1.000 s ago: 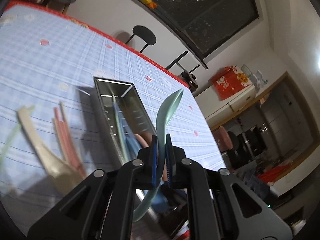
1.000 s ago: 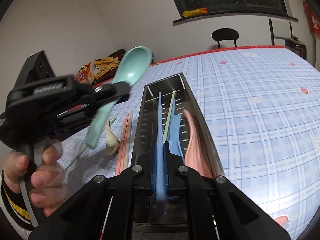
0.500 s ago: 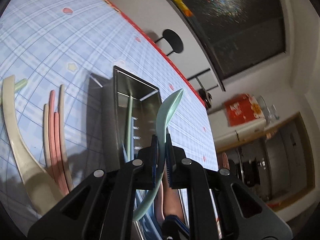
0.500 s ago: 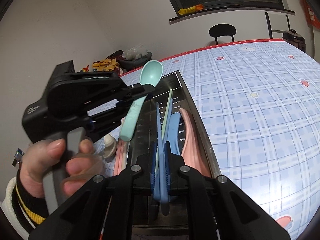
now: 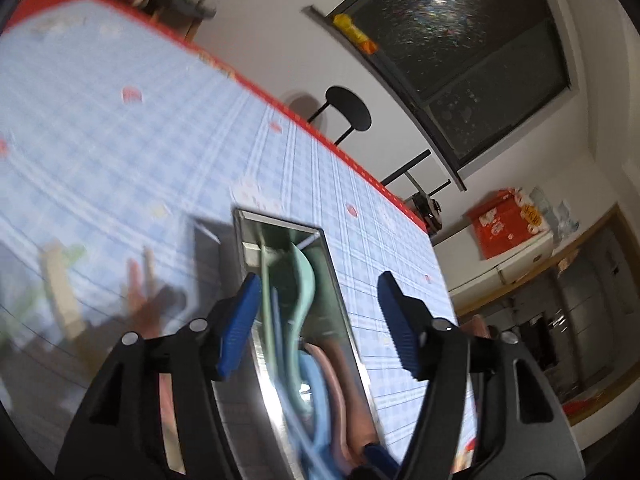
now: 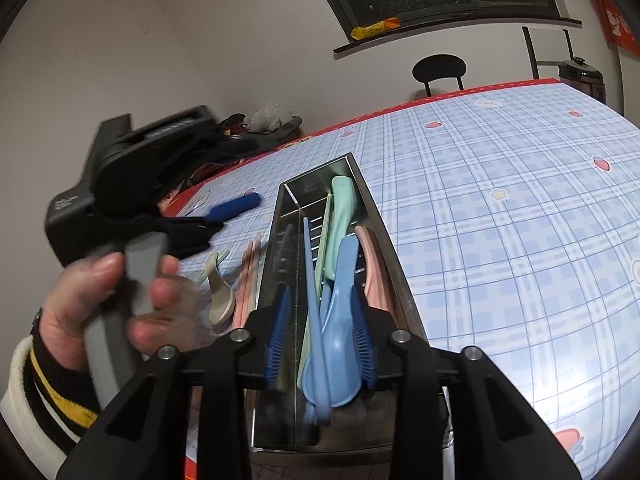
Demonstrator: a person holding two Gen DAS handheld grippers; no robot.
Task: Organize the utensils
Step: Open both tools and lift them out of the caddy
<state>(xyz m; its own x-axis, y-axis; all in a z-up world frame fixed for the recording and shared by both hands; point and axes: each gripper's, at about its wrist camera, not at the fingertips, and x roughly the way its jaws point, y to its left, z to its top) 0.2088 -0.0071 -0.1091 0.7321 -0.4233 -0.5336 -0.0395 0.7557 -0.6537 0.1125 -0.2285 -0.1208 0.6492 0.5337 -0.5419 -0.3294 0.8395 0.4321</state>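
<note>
A long steel utensil tray (image 6: 384,236) (image 5: 340,300) lies on the blue checked tablecloth. In it lie a mint green spoon (image 6: 340,224) (image 5: 304,284), a blue spoon (image 6: 338,320), a pink spoon (image 6: 374,268), blue chopsticks (image 6: 310,280) and a green chopstick. My left gripper (image 5: 316,316) is open and empty above the tray; it also shows in the right wrist view (image 6: 216,216) at the left. My right gripper (image 6: 320,344) is open over the tray's near end, astride the blue spoon and chopsticks.
A beige spoon (image 6: 220,292), pink chopsticks (image 6: 248,276) and a green chopstick lie on the cloth left of the tray. The table's red edge (image 6: 440,96) runs at the back, with a black stool (image 6: 440,68) behind it. Snack bags sit at the far left corner.
My left gripper has opened and the mint green spoon now lies in the tray. My right gripper has opened and let go of the blue chopsticks.
</note>
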